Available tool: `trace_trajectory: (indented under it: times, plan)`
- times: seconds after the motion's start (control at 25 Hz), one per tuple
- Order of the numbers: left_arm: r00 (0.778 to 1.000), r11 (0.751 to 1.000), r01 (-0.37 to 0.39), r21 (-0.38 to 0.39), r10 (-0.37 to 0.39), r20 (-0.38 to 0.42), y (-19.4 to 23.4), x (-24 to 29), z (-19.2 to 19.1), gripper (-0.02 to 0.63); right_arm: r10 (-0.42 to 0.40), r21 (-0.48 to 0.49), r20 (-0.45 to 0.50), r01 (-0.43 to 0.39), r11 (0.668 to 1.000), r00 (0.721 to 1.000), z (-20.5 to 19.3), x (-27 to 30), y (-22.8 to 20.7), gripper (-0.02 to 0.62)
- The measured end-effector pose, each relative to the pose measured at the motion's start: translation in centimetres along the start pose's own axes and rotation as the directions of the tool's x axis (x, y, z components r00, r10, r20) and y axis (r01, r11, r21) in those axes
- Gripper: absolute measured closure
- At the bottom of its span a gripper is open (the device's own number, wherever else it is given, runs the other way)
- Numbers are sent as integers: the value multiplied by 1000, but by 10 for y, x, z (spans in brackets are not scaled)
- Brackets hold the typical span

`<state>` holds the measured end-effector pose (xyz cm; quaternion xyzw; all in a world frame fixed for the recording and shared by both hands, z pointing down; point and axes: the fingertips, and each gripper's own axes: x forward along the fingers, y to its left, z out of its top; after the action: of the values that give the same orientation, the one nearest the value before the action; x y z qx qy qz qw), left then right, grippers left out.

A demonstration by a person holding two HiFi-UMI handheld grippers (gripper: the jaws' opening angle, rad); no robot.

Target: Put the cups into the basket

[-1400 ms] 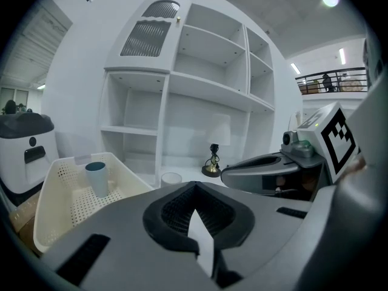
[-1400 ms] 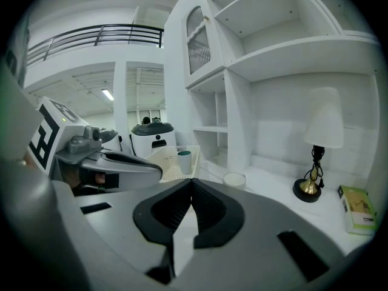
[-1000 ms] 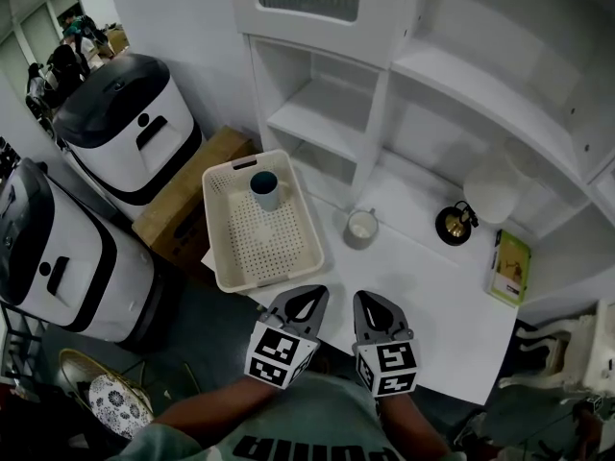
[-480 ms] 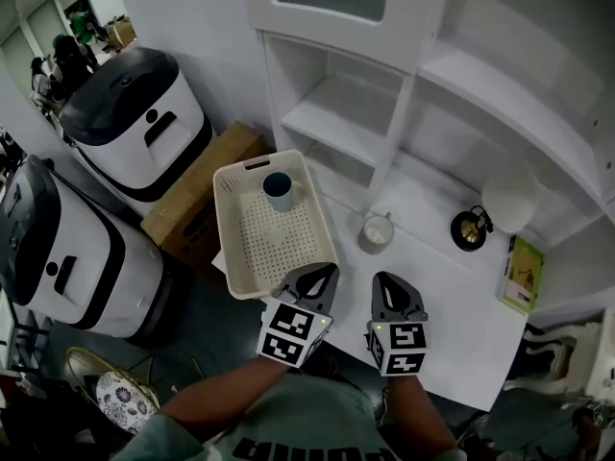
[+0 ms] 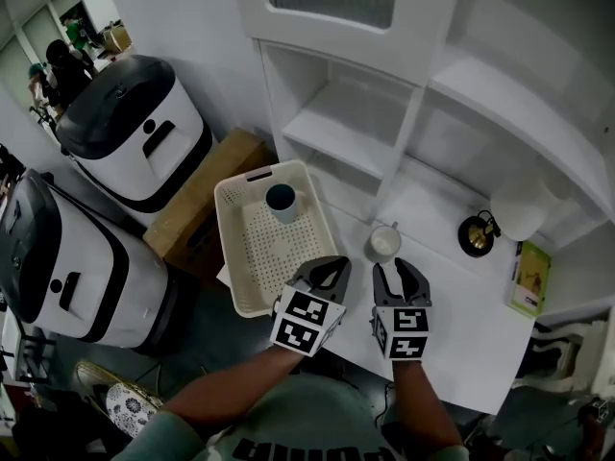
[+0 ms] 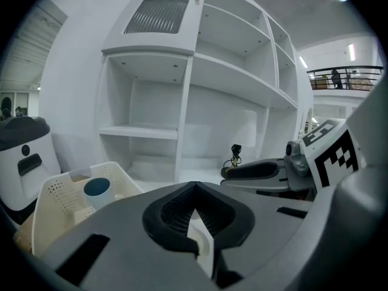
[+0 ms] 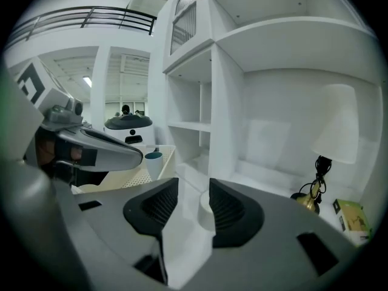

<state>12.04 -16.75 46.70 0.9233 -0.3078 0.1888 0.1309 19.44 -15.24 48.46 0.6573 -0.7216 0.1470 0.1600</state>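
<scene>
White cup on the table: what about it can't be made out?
- Head view: white cup too small to tell whether it holds anything.
- Right gripper view: most of it hidden behind a jaw of the right gripper, whose empty jaws have just been opening.

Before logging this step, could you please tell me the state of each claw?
Left claw: closed, empty.
Right claw: open, just been opening, empty; white cup ahead.
</scene>
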Motion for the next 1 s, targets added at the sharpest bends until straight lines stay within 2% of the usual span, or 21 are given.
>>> trace_trajectory:
  times: [0.24, 0.48, 0.72, 1.0]
  plan:
    - [1000, 1000, 8, 4, -8, -16, 16, 20, 9, 603, -32, 11, -45, 32, 999, 998, -6, 29, -13, 342]
    - [999, 1000, 16, -2, -16, -29, 27, 39, 17, 603, -53, 23, -102, 56, 998, 993, -19, 56, -26, 273]
    - [999, 1000, 23, 6, -22, -47, 35, 56, 20, 603, -56, 26, -163, 61, 998, 985, -37, 79, -37, 230]
    - [998, 1000, 26, 0, -26, -58, 39, 69, 21, 603, -55, 34, -229, 64, 997, 972, -59, 99, -47, 216]
